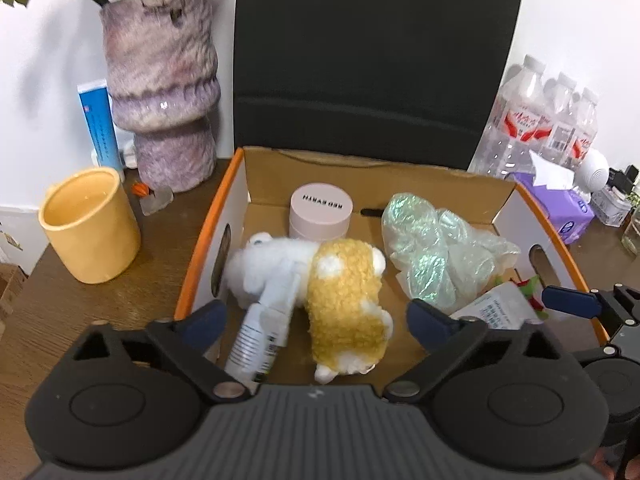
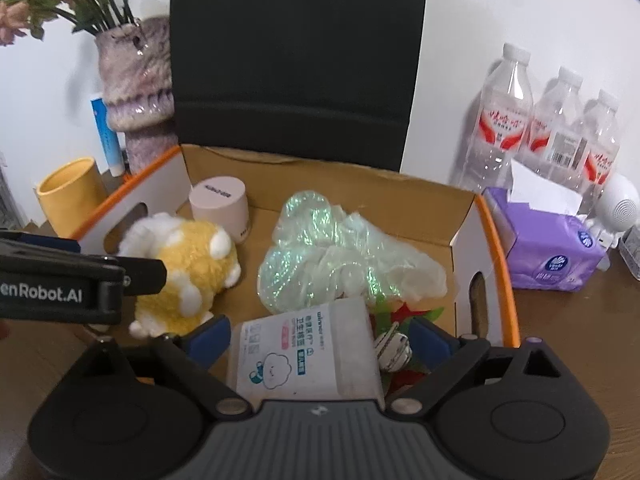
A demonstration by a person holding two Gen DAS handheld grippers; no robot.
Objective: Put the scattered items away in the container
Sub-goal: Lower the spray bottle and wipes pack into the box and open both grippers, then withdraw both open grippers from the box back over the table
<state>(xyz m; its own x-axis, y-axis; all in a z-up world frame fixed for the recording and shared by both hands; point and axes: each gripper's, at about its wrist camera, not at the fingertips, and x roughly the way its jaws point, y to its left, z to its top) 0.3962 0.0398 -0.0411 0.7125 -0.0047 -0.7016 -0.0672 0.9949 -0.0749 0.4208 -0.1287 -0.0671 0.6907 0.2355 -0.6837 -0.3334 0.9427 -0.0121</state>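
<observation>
Both hand-held grippers are hovering with jaws spread and empty over the near edge of the cardboard box (image 1: 240,184): the left hand-held gripper (image 1: 316,320) above a white spray bottle (image 1: 264,320) leaning on the plush toy (image 1: 344,280), the right hand-held gripper (image 2: 320,336) above a wipes packet (image 2: 304,352). Everything scattered seems to be lying inside already, so I'd judge gentle settling matters most.

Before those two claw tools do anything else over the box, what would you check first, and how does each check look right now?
1. Left hand-held gripper open, empty: ok.
2. Right hand-held gripper open, empty: ok.
3. Yellow-and-white plush toy inside orange-rimmed cardboard box: ok.
4. White spray bottle in box: ok.
5. White wipes packet in box: ok.
6. Yellow ceramic mug outside box; meant for tidying: cannot tell.
</observation>
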